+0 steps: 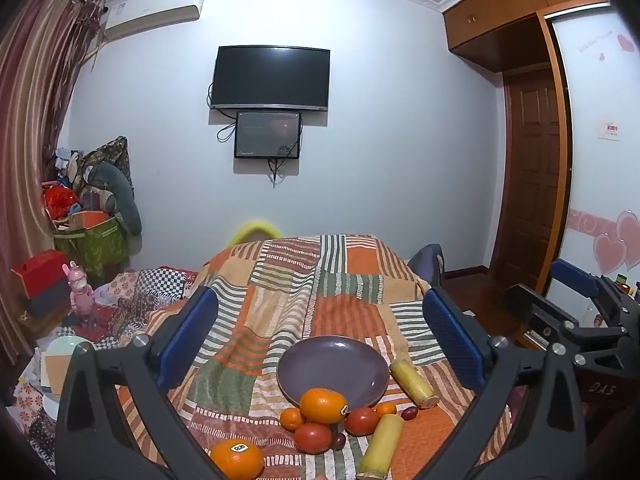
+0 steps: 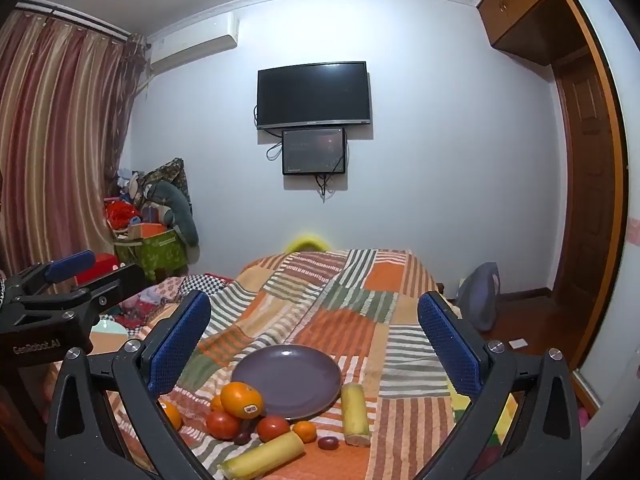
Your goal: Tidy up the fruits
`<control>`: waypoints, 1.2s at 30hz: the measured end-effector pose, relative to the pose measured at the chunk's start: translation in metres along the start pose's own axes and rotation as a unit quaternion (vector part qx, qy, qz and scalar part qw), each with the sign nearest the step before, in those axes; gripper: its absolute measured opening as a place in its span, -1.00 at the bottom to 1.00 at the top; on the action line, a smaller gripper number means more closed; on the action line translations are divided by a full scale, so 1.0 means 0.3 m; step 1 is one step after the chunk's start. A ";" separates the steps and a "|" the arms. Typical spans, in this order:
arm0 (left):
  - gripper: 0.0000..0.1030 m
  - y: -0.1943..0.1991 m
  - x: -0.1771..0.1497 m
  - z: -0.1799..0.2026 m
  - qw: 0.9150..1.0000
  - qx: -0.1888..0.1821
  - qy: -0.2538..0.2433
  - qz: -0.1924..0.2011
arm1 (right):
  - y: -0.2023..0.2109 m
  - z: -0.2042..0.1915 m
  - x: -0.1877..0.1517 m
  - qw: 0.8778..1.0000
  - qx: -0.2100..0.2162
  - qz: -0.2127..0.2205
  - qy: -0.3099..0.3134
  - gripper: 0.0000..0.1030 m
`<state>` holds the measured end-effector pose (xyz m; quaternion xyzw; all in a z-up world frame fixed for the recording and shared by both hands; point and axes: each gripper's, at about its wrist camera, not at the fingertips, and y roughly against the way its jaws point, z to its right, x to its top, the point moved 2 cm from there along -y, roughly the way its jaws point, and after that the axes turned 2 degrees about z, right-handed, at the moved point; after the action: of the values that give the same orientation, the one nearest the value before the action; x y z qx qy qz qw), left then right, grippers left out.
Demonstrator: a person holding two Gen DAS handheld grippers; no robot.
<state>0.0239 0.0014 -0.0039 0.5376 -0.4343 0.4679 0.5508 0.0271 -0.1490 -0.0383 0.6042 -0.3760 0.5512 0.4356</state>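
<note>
The left gripper (image 1: 320, 336) fills the lower part of the left wrist view with its 2 blue-padded fingers (image 1: 188, 332) spread wide and nothing between them. The right gripper (image 2: 314, 340) stands the same way in the right wrist view, wide apart and holding nothing.

Both face a patchwork blanket (image 1: 280, 280) in orange, green and white stripes. A purple plate (image 1: 332, 368) lies on it at lower centre of the frame, bare inside. The fruit sits along the plate's near edge: a large orange (image 1: 323, 405) with a sticker touches the rim and rests on top of 2 red tomatoes (image 1: 314, 438). A small mandarin (image 1: 292, 418) lies at its left, and another mandarin (image 1: 386, 409) at the right tomato's far side. A dark grape (image 1: 409, 413) lies just right of that. 1 yellow corn piece (image 1: 414, 384) lies beside the plate's right edge, and a 2nd corn piece (image 1: 382, 446) points toward the bottom edge. A 2nd stickered orange (image 1: 237, 459) sits apart at lower left.

A dark television (image 1: 270, 78) hangs on the wall at upper centre.
</note>
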 end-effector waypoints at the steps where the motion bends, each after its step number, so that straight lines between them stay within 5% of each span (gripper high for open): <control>1: 1.00 0.000 -0.001 -0.004 1.000 0.000 0.001 0.000 | 0.002 0.001 0.003 1.000 0.001 0.001 0.000 1.00; 36: 1.00 -0.002 0.004 0.004 1.000 0.004 -0.005 0.003 | 0.016 0.003 0.007 1.000 0.001 0.007 -0.007 1.00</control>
<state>0.0246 0.0003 -0.0028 0.5405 -0.4369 0.4686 0.5453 0.0233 -0.1515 -0.0356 0.6061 -0.3826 0.5504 0.4282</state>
